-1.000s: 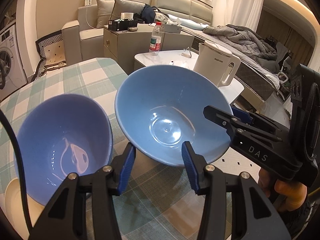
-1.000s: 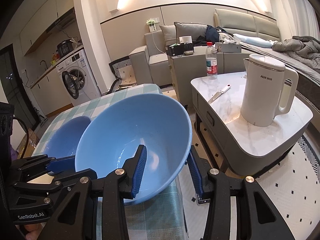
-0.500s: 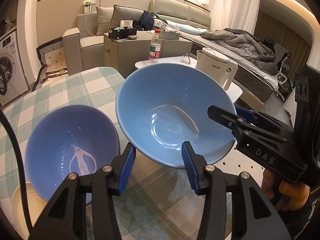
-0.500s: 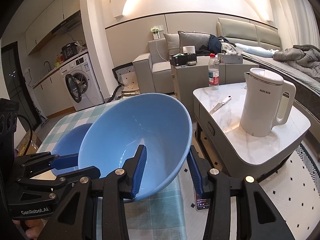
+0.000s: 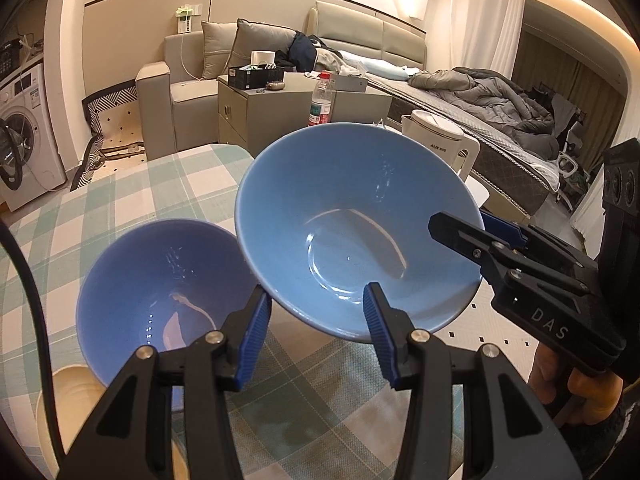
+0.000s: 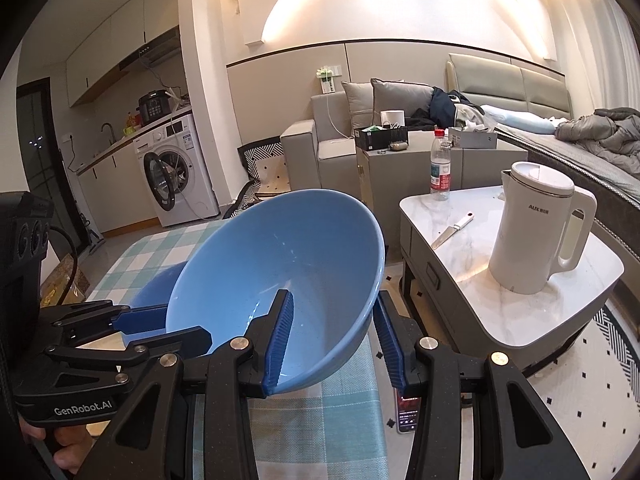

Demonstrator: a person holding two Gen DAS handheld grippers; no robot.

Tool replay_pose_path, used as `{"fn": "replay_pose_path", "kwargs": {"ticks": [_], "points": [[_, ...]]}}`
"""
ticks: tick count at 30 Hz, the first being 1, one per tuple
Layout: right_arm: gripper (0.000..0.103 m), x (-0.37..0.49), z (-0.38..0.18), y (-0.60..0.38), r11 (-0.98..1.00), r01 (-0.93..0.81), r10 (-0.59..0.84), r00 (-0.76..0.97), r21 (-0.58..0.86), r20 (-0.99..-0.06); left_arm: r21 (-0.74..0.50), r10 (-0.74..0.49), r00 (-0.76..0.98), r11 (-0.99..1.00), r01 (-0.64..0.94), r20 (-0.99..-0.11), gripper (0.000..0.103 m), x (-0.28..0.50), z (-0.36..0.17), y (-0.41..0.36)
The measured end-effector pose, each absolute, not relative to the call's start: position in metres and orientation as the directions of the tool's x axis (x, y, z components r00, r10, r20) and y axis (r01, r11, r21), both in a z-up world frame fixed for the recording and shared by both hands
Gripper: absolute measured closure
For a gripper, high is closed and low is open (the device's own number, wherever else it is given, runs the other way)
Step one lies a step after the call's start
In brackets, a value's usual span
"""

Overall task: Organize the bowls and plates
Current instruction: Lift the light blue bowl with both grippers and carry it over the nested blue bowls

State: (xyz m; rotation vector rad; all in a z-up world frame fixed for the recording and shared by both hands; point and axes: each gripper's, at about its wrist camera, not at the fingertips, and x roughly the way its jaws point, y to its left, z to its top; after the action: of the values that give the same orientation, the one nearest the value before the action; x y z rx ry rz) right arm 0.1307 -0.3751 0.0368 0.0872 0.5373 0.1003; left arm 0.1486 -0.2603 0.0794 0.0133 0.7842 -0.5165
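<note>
**Light blue bowl in the air, headed for the stack**

The light blue bowl (image 6: 280, 272) is hanging tilted in the right gripper (image 6: 332, 340), whose jaws are pinching its near rim: one blue pad is sitting inside the wall, the other outside. In the left wrist view the same bowl (image 5: 352, 232) is showing clear of the checked tablecloth (image 5: 132, 192), with the right gripper (image 5: 500, 248) biting its right-hand edge.

The left gripper (image 5: 316, 336) is hovering just beside and below that bowl, its fingers part-way spread with nothing between them; they are not touching either bowl. Just to the left, the darker blue bowl (image 5: 160, 296) is sitting upright on the cloth, partly over a cream plate (image 5: 68, 400) at the table's near corner. Further out, a white kettle (image 6: 536, 232), a water bottle (image 6: 440, 168) and a knife (image 6: 452, 232) are lying on a marble side table (image 6: 560, 312), well apart from the work.

The step in hand looks like carrying the lifted bowl over to nest with the darker one. Since the light bowl appears the wider of the two, nesting it inside may not seat well; the next move calls for levelling the tilted bowl, centring it over its partner and lowering gently before easing the pinch, or using the free left gripper to lift the darker bowl into it instead.
</note>
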Motion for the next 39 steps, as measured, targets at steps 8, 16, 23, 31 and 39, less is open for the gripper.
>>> {"fn": "replay_pose_path", "kwargs": {"ticks": [8, 16, 23, 31, 39], "points": [[0.06, 0.124, 0.046, -0.37, 0.991, -0.084, 0.125, 0.867, 0.105, -0.482, -0.175, -0.444, 0.602, 0.874, 0.453, -0.664, 0.056, 0.144, 0.085, -0.255], [0.06, 0.121, 0.051, -0.364, 0.989, -0.103, 0.14, 0.874, 0.103, -0.465, -0.172, -0.444, 0.618, 0.877, 0.449, -0.649, 0.056, 0.14, 0.091, -0.245], [0.06, 0.121, 0.053, -0.35, 0.987, -0.13, 0.158, 0.876, 0.091, -0.455, -0.168, -0.432, 0.631, 0.885, 0.434, -0.644, 0.056, 0.138, 0.095, -0.232], [0.06, 0.126, 0.052, -0.336, 0.981, -0.163, 0.193, 0.873, 0.104, -0.448, -0.154, -0.409, 0.658, 0.899, 0.41, -0.632, 0.056, 0.135, 0.098, -0.215], [0.06, 0.131, 0.051, -0.319, 0.975, -0.189, 0.222, 0.874, 0.118, -0.432, -0.147, -0.382, 0.681, 0.914, 0.377, -0.625, 0.056, 0.131, 0.099, -0.195]]}}
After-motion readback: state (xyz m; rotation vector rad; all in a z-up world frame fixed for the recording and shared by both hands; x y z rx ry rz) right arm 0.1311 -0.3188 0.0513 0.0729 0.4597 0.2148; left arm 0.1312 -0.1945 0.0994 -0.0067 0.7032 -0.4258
